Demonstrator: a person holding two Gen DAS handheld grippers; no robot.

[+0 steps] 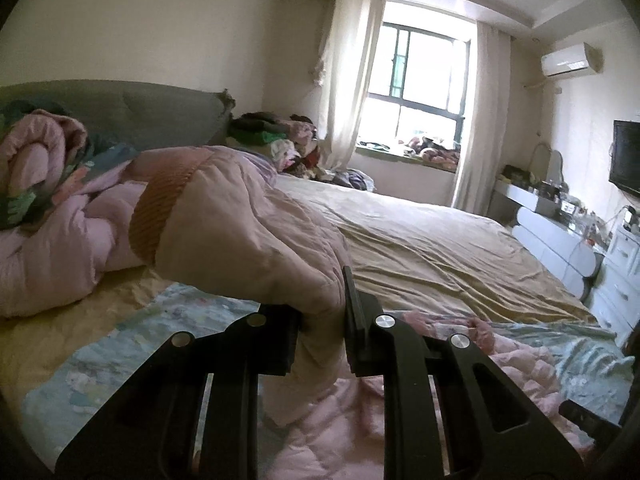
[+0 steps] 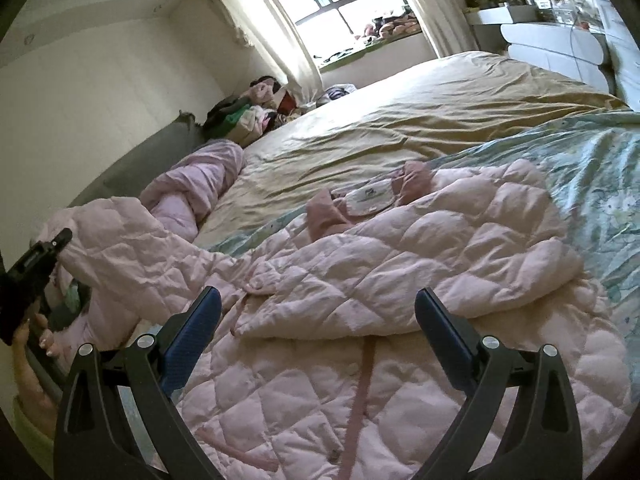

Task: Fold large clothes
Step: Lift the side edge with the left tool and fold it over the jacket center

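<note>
Our left gripper [image 1: 320, 320] is clenched on the ribbed-cuffed sleeve [image 1: 248, 232] of the quilted pink coat [image 2: 360, 280], lifted above the bed [image 2: 400, 128]. Our right gripper [image 2: 318, 320] hangs released over the puffy body, spread near the bed's closest edge.

Sunlit curtained window [image 1: 416, 92] beyond tan-sheeted bed [image 1: 440, 248], cream walls.

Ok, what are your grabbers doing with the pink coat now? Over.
Left gripper shut on coat sleeve, lifted. Right gripper open above pink coat. Nothing blocking.
</note>
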